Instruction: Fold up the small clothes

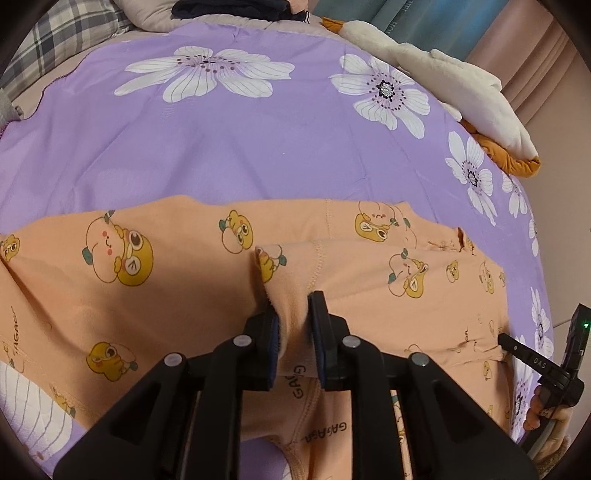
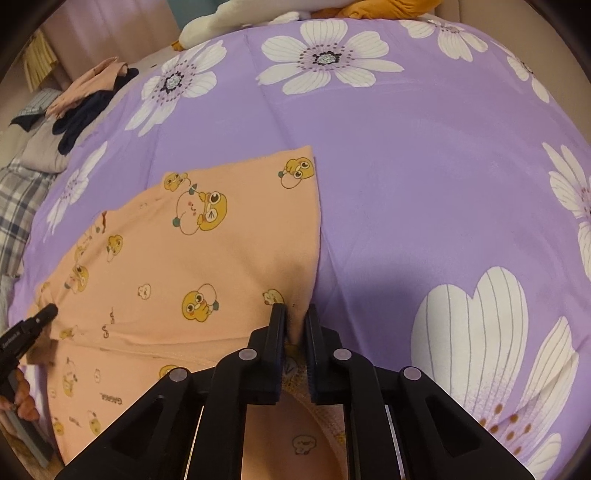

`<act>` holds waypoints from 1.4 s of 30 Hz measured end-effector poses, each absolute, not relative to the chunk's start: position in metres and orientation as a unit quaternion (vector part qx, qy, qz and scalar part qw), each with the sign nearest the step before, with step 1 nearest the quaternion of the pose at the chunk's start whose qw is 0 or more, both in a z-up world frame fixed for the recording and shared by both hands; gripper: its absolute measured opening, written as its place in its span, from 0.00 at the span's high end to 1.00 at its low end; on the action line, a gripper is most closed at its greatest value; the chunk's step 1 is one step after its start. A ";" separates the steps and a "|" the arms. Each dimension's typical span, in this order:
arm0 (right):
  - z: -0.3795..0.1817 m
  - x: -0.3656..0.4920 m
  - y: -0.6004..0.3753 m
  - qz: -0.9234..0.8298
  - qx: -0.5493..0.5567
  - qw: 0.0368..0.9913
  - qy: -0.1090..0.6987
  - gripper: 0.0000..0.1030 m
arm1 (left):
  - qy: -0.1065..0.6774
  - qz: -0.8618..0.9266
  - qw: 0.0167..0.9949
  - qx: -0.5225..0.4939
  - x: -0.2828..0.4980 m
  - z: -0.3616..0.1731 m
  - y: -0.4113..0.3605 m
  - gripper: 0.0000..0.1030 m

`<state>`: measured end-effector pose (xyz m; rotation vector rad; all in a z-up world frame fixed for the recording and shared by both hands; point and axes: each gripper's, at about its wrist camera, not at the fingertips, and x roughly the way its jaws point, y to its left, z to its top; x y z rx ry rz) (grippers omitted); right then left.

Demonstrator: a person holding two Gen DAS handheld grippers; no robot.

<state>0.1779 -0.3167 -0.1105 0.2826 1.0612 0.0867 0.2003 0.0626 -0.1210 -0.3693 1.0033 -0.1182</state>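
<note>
While pinching shorts (image 1: 184,280): tools angled downward

This is a bedroom in a home. A bed (image 1: 258,147) fills both views, covered by a purple sheet (image 2: 424,184) with big white flowers. At the far left in the left wrist view lies a checked pillow (image 1: 62,40), and dark clothes (image 1: 236,9) are piled at the far edge. A white and orange plush toy (image 1: 461,85) lies at the far right of the bed. Behind it hangs a teal curtain (image 1: 388,18) beside a pink wall (image 1: 535,66). On the near part of the sheet lies a peach garment (image 2: 184,258) with cartoon prints.
</note>
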 end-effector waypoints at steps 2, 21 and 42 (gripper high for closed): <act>-0.110 0.177 -0.317 0.040 0.137 0.852 0.503 0.90 | 0.480 -0.057 0.857 -0.179 0.200 -0.121 0.064 0.81; -0.110 0.178 -0.313 0.035 0.120 0.858 0.499 0.90 | 0.487 -0.051 0.850 -0.195 0.195 -0.118 0.078 0.73; -0.110 0.178 -0.311 0.029 0.118 0.860 0.496 0.90 | 0.493 -0.058 0.840 -0.218 0.197 -0.125 0.083 0.72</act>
